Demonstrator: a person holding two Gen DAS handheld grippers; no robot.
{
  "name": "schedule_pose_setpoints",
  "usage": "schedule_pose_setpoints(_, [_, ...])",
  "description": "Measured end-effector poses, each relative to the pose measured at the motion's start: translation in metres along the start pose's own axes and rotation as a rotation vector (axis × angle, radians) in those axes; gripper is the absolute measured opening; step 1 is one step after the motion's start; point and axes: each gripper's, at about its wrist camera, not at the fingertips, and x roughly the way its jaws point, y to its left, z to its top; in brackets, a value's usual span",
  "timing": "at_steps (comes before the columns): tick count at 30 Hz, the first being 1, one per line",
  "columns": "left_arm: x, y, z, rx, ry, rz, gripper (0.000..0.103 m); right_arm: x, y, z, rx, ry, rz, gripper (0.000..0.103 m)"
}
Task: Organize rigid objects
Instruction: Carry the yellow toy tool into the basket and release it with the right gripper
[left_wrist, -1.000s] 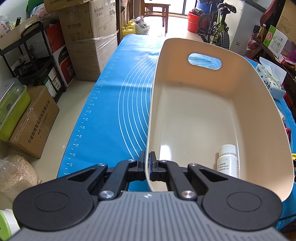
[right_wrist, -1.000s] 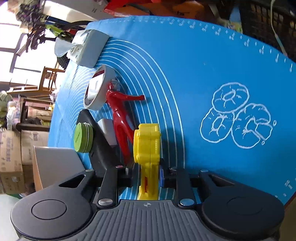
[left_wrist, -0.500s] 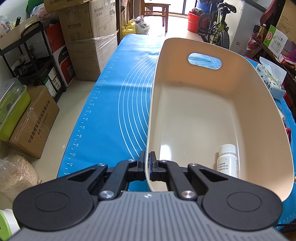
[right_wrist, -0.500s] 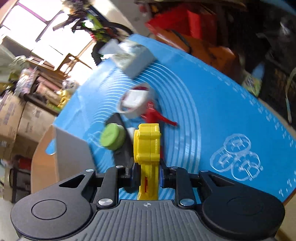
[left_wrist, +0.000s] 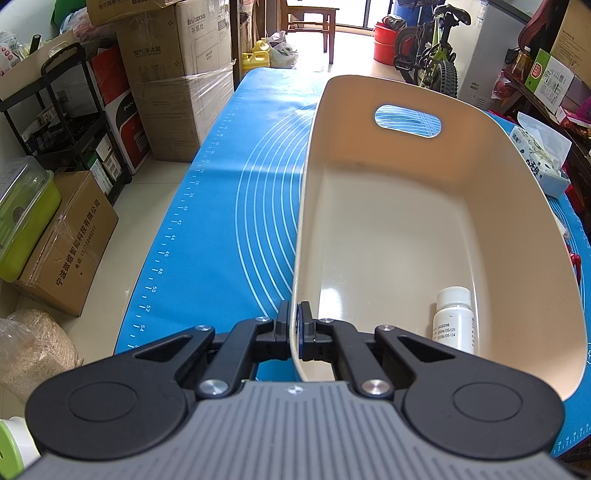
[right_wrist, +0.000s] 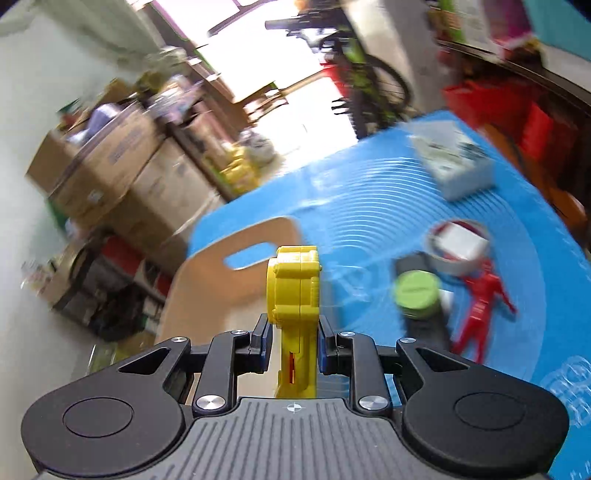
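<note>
My left gripper (left_wrist: 294, 325) is shut on the near rim of a beige plastic bin (left_wrist: 384, 221) that stands on the blue mat (left_wrist: 221, 221). A white pill bottle (left_wrist: 454, 321) lies inside the bin at its near right. My right gripper (right_wrist: 293, 339) is shut on a yellow plastic toy (right_wrist: 295, 291) and holds it in the air in front of the bin (right_wrist: 207, 280). On the mat to the right lie a green lid (right_wrist: 417, 293), a red figure (right_wrist: 480, 310), a tape roll (right_wrist: 458, 245) and a black object (right_wrist: 421, 325).
A tissue pack (left_wrist: 535, 155) sits at the mat's right edge; it also shows in the right wrist view (right_wrist: 454, 162). Cardboard boxes (left_wrist: 177, 74), a black shelf (left_wrist: 55, 122) and a bicycle (left_wrist: 432, 48) stand beyond the table. The floor lies left of the mat.
My right gripper has lifted and swung left with the yellow toy, from over the mat toward the bin. The left gripper has not moved.
</note>
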Motion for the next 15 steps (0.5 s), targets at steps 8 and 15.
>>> schedule_pose_setpoints(8, [0.0, -0.002, 0.0, 0.001, 0.0, 0.001, 0.005, 0.036, 0.059, -0.016, -0.136, 0.084, 0.016, 0.034])
schedule_pose_setpoints(15, [0.001, -0.001, 0.0, 0.001, 0.001, 0.001, 0.005, 0.082, 0.081, -0.041, -0.229, 0.195, -0.037, 0.034])
